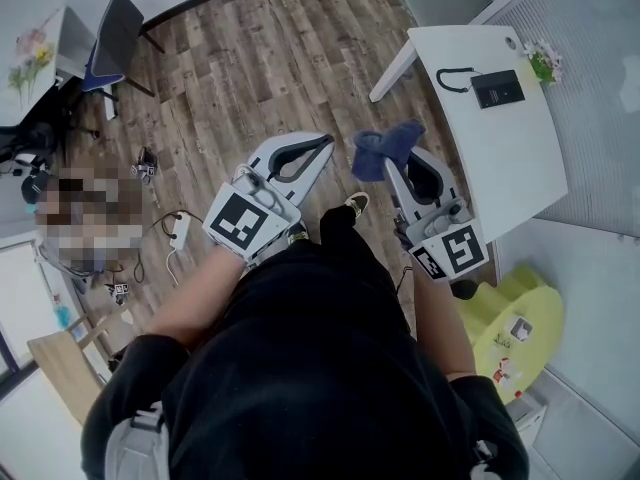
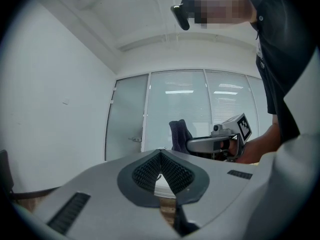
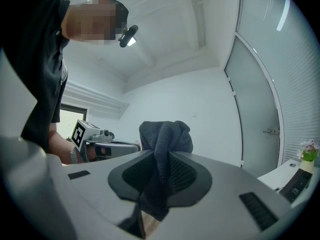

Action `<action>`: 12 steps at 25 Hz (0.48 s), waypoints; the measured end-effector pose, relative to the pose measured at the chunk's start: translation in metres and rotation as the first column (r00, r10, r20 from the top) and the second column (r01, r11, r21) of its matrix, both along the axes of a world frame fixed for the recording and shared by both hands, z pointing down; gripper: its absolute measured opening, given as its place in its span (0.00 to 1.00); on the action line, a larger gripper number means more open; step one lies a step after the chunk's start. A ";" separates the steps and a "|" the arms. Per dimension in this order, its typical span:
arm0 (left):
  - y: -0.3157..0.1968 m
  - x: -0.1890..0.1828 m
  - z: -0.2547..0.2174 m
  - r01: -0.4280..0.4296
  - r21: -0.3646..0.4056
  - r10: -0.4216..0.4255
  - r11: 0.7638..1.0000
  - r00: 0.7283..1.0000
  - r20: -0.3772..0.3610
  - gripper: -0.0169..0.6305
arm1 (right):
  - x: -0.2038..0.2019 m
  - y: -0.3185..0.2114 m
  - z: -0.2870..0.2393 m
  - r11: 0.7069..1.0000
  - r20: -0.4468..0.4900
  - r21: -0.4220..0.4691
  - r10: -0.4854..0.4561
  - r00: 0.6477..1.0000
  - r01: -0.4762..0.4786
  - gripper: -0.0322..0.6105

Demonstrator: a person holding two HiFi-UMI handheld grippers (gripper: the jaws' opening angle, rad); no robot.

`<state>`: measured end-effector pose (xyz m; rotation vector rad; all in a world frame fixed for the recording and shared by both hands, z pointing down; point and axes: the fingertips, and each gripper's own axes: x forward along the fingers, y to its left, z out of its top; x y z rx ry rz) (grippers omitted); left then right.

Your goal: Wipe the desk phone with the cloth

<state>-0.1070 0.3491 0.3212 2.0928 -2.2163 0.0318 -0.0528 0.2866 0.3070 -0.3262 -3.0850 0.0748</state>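
**Dark blue terry cloth (image 1: 385, 148) held ready; black desk phone (image 1: 497, 88) not yet reached**

Grey and white, the left gripper (image 1: 325, 140) is raised in front of the person's body, over the wooden plank floor (image 1: 250, 58); its fingers are pressed together with nothing between them. Judging by that, it has no job at this moment and is only kept clear of the other tool. It could later steady the phone or lift the handset.

Just beside it, the right gripper (image 1: 392, 163) is held at about the same height; its fingers are clamped on the middle of the cloth. A bunched fold stands above the tips and a tail hangs below. Held like that, the free upper fold could serve as the wiping pad, while the firm pinch should stop the fabric from slipping under pressure.

Further right stands the white counter (image 1: 500, 168); the phone lies flat near its far end, with its cord looped on the bare top beside it. It is well apart from both grippers, and a small flower pot (image 1: 545, 63) sits at the corner beyond it. Wiping has not begun; the cloth has yet to be carried to the phone.
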 end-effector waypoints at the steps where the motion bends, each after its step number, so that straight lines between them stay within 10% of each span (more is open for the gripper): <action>1: -0.007 -0.004 0.000 -0.002 0.002 0.002 1.000 1.000 0.000 0.04 | -0.004 -0.006 0.001 1.000 0.000 -0.002 0.002 1.000 -0.002 0.20; 12: -0.105 -0.044 -0.003 -0.029 -0.003 0.029 1.000 0.999 0.013 0.04 | -0.050 -0.102 0.002 1.000 0.014 -0.010 -0.002 1.000 0.002 0.20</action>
